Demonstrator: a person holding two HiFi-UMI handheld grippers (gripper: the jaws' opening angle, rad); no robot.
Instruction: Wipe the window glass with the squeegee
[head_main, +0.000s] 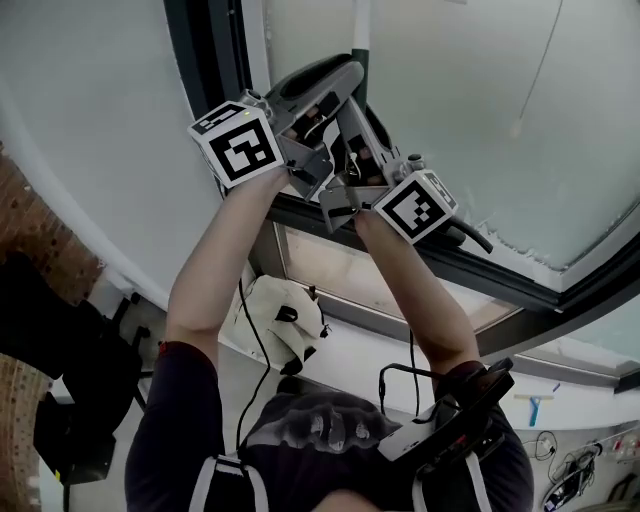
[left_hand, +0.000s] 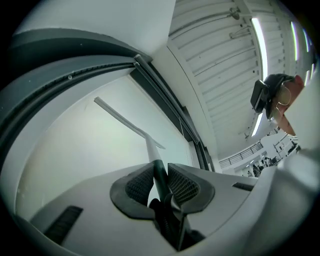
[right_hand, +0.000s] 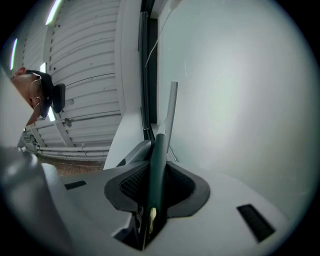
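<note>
Head view: frosted pale window glass (head_main: 480, 110) fills the upper scene, edged on its left by a dark metal window frame (head_main: 205, 60). A white T-shaped squeegee (left_hand: 127, 122) is held up in front of this pane. Whether its long thin blade (left_hand: 120, 116) actually presses on the glass cannot be told.

The likeliest trouble is judged to be a streaked or missed pass. Two separate hands steer one slim dark green handle (right_hand: 158, 160), so any mismatch in their travel could twist it and lift one end of the blade off the pane. The narrow handle could also slide between the ribbed pads under pressure. A stroke run too close to the edge could knock the blade against the frame.

Both bare forearms are raised high. The left forearm (head_main: 215, 260) and the right forearm (head_main: 415, 290) converge at the window, and the tools angle upward. The left gripper (left_hand: 161, 182) is clamped on the handle, and the right gripper (right_hand: 156, 182) is closed on it too, both squeezing the same stem.
</note>
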